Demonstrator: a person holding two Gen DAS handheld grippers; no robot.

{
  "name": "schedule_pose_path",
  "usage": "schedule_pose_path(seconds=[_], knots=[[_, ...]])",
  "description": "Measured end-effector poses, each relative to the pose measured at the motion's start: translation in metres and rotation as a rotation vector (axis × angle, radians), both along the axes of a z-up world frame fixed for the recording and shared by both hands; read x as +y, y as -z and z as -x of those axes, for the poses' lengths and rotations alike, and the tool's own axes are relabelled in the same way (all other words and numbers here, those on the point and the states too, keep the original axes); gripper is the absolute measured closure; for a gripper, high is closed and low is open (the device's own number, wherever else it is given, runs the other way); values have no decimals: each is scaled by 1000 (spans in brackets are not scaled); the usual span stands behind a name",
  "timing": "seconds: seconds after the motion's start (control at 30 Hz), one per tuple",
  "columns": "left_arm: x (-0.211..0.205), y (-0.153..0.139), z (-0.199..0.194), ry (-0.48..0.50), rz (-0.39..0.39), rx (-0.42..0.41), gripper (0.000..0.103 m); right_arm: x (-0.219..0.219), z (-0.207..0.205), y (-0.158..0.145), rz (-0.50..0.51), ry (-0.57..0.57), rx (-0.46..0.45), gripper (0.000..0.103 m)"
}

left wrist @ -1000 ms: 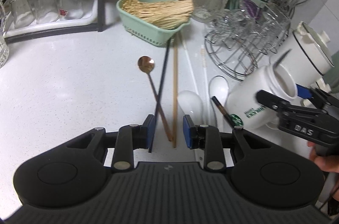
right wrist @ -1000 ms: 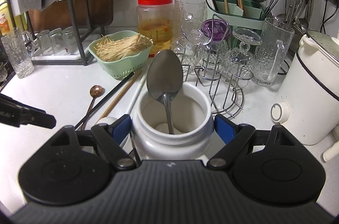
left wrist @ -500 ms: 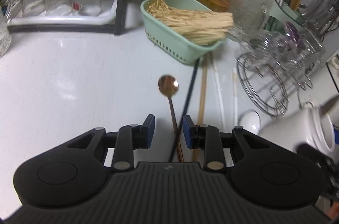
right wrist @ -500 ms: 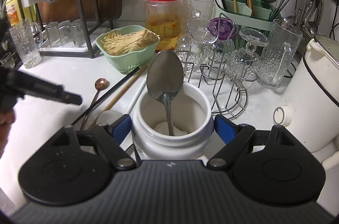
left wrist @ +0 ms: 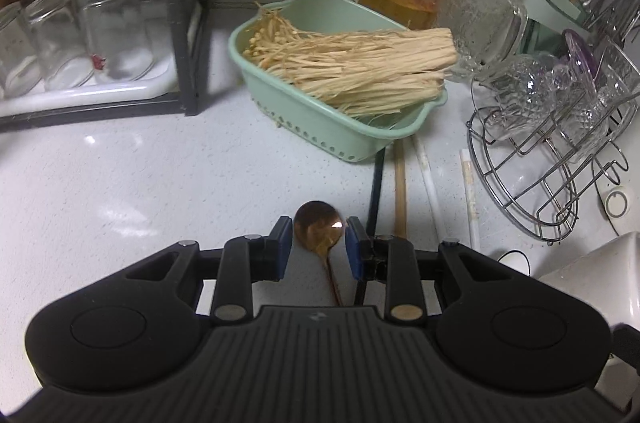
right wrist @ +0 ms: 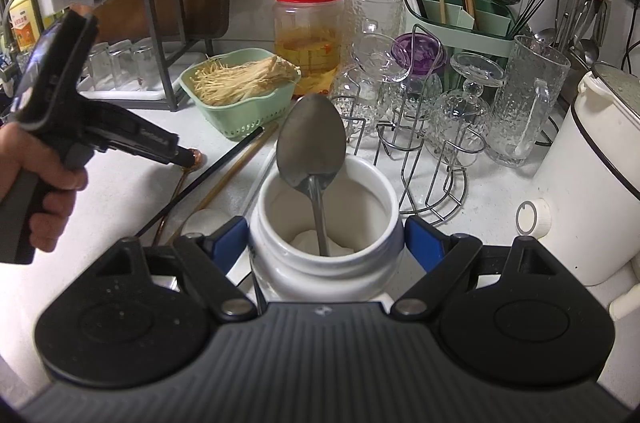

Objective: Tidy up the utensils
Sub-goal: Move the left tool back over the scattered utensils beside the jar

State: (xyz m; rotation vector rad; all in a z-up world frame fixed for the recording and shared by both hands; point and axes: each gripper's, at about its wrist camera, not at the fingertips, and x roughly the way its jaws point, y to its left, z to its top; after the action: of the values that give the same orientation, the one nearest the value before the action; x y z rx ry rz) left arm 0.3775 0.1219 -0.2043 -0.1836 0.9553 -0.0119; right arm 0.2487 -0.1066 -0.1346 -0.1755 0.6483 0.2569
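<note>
Step in hand: lining up on the copper spoon (left wrist: 319, 227), next utensil for the white jar (right wrist: 326, 223), by the look of it.
Left gripper (left wrist: 316, 241): spread, pads either side of the spoon bowl, not yet clenched.
Right gripper (right wrist: 325, 243): clamped around the white jar, steadying it on the counter (left wrist: 120, 191).
Copper spoon: flat on the counter, handle running back under the tool.
Next move: likely closing on the bowl or neck, lifting clear of the black chopstick (left wrist: 375, 179) just beside.
Count: one steel spoon (right wrist: 311, 143) standing in the jar; one black, one wooden (left wrist: 399, 183), two white chopsticks (left wrist: 429, 179) loose.
</note>
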Motion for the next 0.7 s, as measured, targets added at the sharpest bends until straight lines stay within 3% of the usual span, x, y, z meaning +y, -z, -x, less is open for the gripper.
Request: schedule_pose_path(seconds=[0.17,0.4,0.7], knots=[[-10,3,-7,30,-44,11,70,2,0,0,0,13,1,15],[-31,3,-17,59,-172,40,70,3,1,1,2,27,-4,15],[-30,1,-18,40,-164,50,71,6,0,1,10,38,-4,15]])
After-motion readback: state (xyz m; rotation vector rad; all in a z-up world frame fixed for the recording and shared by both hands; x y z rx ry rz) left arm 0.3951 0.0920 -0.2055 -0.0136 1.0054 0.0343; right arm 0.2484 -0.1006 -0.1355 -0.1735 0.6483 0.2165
